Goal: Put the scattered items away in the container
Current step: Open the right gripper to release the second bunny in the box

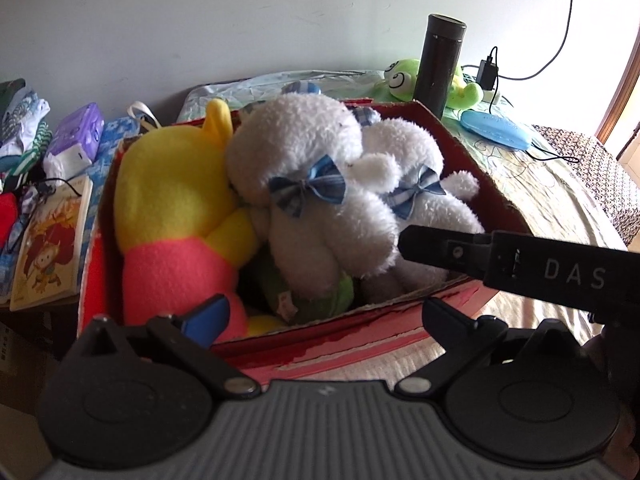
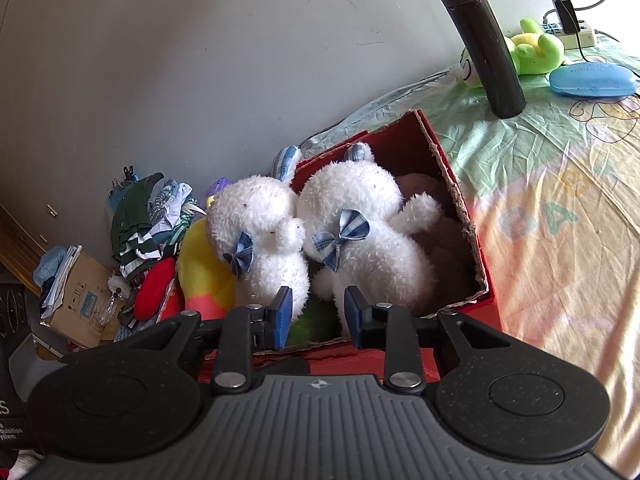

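Note:
A red cardboard box [image 1: 360, 322] [image 2: 464, 216] stands on the bed. It holds a yellow and pink plush [image 1: 176, 208], two white plush bears with blue bows [image 1: 304, 176] [image 2: 360, 224] and a green plush [image 1: 320, 300] underneath. My left gripper [image 1: 324, 316] is wide open over the box's near wall, holding nothing. My right gripper [image 2: 317, 316] hovers at the box's near edge with its blue pads fairly close together and nothing pressed between them. One black finger [image 1: 440, 248] of it reaches in beside the right bear.
On the sheet beyond the box stand a black flask [image 2: 486, 48], a green frog plush [image 2: 536, 46] and a blue case [image 2: 592, 80], with a power strip [image 2: 576, 34] and cables. To the left are a book [image 1: 52, 248], a purple pack [image 1: 76, 136] and piled clothes [image 2: 140, 220].

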`<control>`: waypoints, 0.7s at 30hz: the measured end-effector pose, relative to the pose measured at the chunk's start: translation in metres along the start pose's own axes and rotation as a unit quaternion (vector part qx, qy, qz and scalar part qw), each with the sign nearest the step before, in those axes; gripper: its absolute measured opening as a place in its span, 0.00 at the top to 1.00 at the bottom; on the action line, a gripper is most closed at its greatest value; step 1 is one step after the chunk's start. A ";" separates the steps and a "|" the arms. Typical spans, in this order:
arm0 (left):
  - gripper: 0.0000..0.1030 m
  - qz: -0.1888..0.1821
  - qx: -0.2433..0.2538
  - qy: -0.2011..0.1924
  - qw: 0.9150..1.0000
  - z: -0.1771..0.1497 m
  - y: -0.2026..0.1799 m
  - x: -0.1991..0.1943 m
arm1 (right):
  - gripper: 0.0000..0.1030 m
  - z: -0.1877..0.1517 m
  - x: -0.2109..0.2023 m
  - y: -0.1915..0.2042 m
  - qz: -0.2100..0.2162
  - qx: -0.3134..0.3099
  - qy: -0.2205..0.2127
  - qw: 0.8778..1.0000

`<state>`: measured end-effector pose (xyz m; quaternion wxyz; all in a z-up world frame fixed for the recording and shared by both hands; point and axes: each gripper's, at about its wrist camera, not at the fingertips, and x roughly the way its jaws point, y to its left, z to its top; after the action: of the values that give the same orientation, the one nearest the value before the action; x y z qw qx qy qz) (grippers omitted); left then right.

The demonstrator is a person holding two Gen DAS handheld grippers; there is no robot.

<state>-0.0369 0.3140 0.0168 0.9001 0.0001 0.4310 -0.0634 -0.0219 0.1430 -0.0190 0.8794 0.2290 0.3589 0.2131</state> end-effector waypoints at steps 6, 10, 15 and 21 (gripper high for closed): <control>0.01 0.008 0.007 0.002 1.000 0.000 -0.003 0.001 | 0.71 -0.003 -0.001 0.005 -0.013 -0.020 -0.008 1.000; 0.00 0.007 0.009 0.004 1.000 0.000 -0.003 0.002 | 0.71 -0.002 0.000 0.004 -0.012 -0.018 -0.009 1.000; 0.00 0.005 0.010 0.004 1.000 0.000 -0.002 0.003 | 0.71 -0.002 0.001 0.004 -0.016 -0.023 -0.010 1.000; 0.00 0.009 0.019 0.003 1.000 -0.001 -0.005 0.003 | 0.71 -0.002 0.002 0.006 -0.019 -0.023 -0.012 0.999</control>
<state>-0.0361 0.3087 0.0139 0.8994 0.0211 0.4321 -0.0629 -0.0237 0.1490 -0.0184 0.8925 0.2041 0.3480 0.2020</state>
